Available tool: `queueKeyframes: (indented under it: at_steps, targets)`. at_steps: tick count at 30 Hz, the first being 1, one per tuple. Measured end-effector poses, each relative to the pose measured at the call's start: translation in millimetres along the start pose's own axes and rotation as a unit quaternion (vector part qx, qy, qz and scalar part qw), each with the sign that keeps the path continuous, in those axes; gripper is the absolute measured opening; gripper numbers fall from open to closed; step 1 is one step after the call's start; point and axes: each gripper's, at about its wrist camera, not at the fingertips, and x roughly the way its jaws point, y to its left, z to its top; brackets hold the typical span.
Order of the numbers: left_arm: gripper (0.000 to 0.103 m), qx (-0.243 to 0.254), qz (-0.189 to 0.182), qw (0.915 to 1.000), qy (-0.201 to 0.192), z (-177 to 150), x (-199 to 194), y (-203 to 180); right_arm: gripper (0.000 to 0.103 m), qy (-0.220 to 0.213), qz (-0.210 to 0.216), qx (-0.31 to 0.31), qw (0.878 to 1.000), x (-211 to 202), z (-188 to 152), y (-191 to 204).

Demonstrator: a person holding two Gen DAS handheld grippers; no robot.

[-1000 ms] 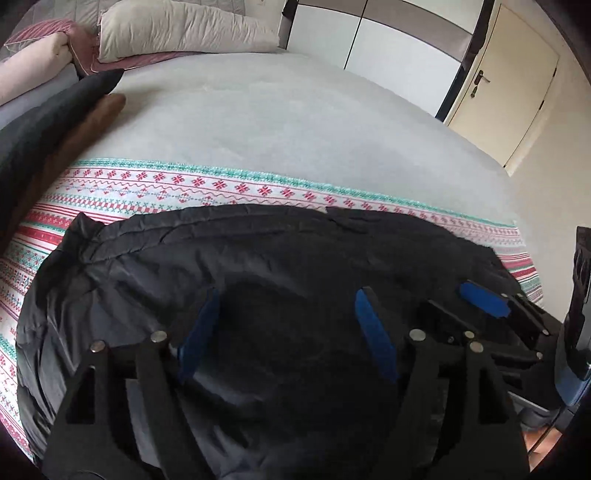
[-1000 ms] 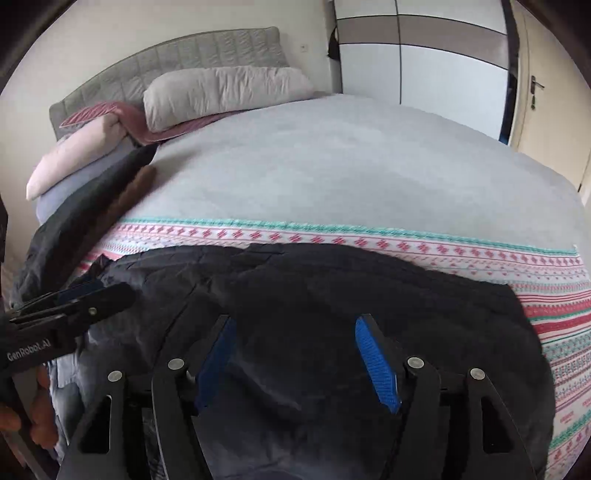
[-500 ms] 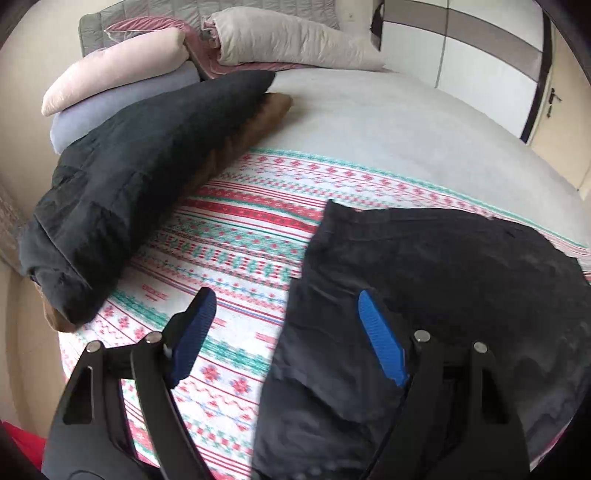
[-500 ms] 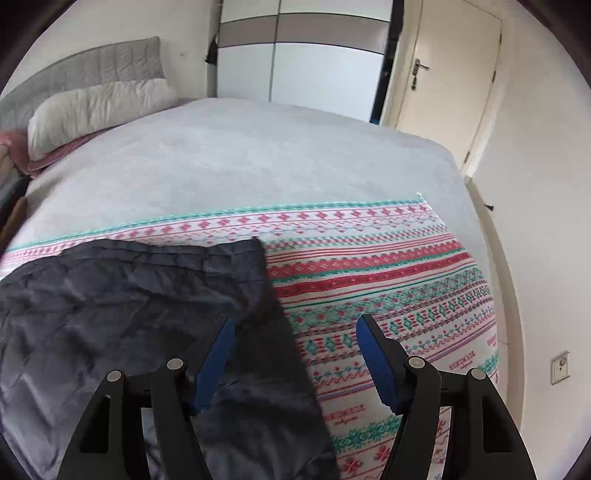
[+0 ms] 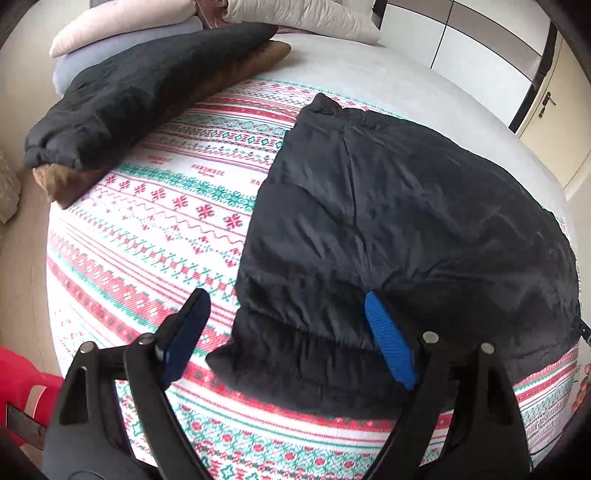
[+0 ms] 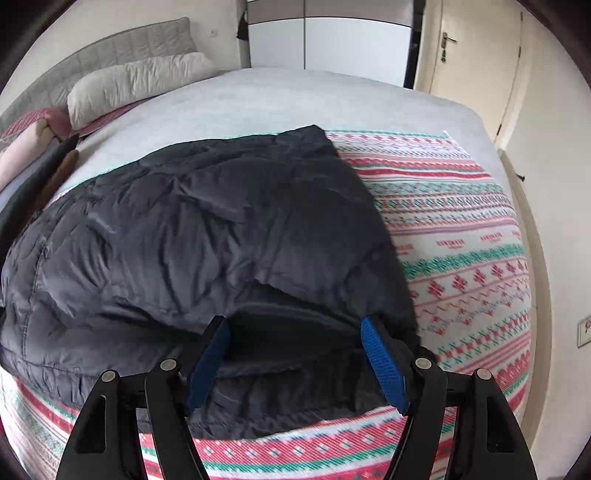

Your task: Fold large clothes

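A black padded jacket [image 5: 399, 229] lies folded on a red, green and white patterned blanket [image 5: 155, 221] on the bed. In the left wrist view my left gripper [image 5: 284, 332] is open, hovering over the jacket's near left corner, holding nothing. In the right wrist view the jacket [image 6: 207, 236] fills the middle, and my right gripper [image 6: 295, 354] is open above its near right edge, holding nothing. Neither gripper shows in the other's view.
A folded stack of black and brown clothes [image 5: 147, 88] lies at the bed's left side, with pillows [image 5: 122, 33] behind it. A grey bedspread [image 6: 295, 99] covers the far bed. A wardrobe [image 6: 325, 44] and door [image 6: 476, 55] stand beyond. Something red [image 5: 26, 384] is at the lower left.
Both grippers swung apart from the jacket's middle, the left to its left side, the right to its right side, then settled over its near corners. Both stayed open.
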Motion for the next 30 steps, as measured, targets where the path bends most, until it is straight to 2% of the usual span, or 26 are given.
queueKeyframes:
  at_steps: [5, 7, 9, 10, 12, 16, 21, 24, 30]
  targets:
    - [0.087, 0.016, -0.001, 0.9998, 0.007, -30, -45, -28, 0.077, -0.032, 0.005, -0.011, 0.999, -63, -19, 15]
    - [0.09, 0.042, 0.004, 0.9989, 0.021, -47, -63, -49, 0.084, -0.034, 0.002, -0.026, 0.999, -85, -30, 36]
    - [0.095, 0.06, 0.005, 0.9981, 0.015, -66, -82, -69, 0.087, -0.035, 0.003, -0.045, 0.998, -100, -47, 59]
    - [0.103, 0.067, 0.005, 0.9977, 0.009, -74, -89, -78, 0.089, -0.036, 0.008, -0.054, 0.998, -106, -57, 70]
    - [0.103, 0.081, 0.004, 0.9967, 0.0, -90, -98, -94, 0.09, -0.029, 0.026, -0.07, 0.997, -113, -72, 87]
    - [0.103, 0.084, 0.009, 0.9964, -0.009, -118, -95, -119, 0.093, -0.028, 0.046, -0.089, 0.995, -117, -100, 113]
    - [0.103, 0.095, 0.026, 0.995, 0.018, -145, -71, -139, 0.093, -0.007, 0.014, -0.135, 0.991, -104, -124, 135]
    - [0.103, 0.111, 0.015, 0.9934, 0.026, -156, -69, -149, 0.093, -0.001, 0.022, -0.133, 0.991, -103, -130, 137]
    - [0.103, 0.117, 0.014, 0.993, 0.011, -159, -77, -152, 0.093, -0.03, 0.016, -0.133, 0.991, -115, -131, 135]
